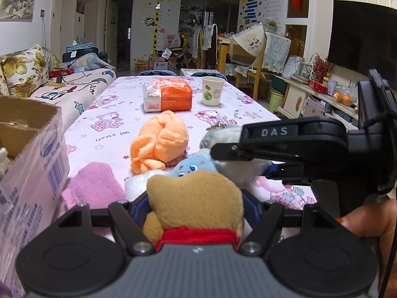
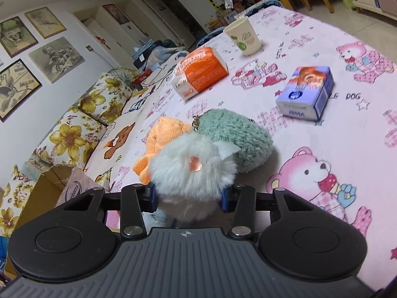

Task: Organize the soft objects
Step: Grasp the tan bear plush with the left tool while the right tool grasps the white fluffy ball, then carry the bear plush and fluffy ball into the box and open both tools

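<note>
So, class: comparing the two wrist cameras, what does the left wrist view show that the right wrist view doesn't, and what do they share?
Only the left wrist view: the brown plush in the left gripper, a pink cloth and a blue plush.
Only the right wrist view: a purple tissue pack.
Both: the white furry toy in the right gripper, the orange cloth and the paper cup.

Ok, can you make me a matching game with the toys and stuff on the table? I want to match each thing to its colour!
Things:
1. teddy held in the left gripper
2. fluffy toy held in the right gripper
3. crumpled cloth
4. tissue pack on the tablecloth

Colours:
A. orange
B. purple-blue
C. tan with a red scarf
D. white

Pairs: 1-C, 2-D, 3-A, 4-B
</note>
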Tool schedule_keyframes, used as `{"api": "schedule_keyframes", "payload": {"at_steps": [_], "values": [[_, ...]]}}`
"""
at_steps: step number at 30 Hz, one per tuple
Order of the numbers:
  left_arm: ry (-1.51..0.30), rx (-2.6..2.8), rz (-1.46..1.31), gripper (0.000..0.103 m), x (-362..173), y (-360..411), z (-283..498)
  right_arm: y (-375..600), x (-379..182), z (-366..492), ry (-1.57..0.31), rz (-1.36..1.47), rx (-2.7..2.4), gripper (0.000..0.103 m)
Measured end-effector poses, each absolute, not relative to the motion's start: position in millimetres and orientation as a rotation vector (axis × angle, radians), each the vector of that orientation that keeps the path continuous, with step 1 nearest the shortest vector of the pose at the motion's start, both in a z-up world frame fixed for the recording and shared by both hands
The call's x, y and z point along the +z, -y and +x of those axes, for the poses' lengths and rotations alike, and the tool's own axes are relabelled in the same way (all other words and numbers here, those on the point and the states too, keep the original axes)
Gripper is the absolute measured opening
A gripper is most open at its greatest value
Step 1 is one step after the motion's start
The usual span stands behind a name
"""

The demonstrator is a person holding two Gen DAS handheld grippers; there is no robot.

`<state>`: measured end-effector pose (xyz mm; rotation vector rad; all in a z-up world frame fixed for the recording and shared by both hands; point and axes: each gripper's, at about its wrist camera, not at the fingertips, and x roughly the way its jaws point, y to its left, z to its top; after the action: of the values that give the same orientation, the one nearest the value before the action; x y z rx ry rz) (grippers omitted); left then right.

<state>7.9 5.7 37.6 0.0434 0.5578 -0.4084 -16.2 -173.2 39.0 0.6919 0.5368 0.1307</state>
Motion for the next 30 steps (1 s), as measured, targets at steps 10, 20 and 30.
{"api": "schedule_keyframes", "payload": {"at_steps": [10, 20, 30], "values": [[-0.492, -0.388, -0.037, 0.073, 57, -26, 2, 178, 58, -26, -0.46, 0.629, 0.143, 0.052], [-0.394, -0.357, -0.138, 0.072, 78, -50, -5, 177, 66, -27, -0.432, 0.64, 0.192, 0.052], [-0.319, -0.32, -0.23, 0.072, 95, -76, -12, 166, 75, -21, -0.412, 0.679, 0.292, 0.052]]}}
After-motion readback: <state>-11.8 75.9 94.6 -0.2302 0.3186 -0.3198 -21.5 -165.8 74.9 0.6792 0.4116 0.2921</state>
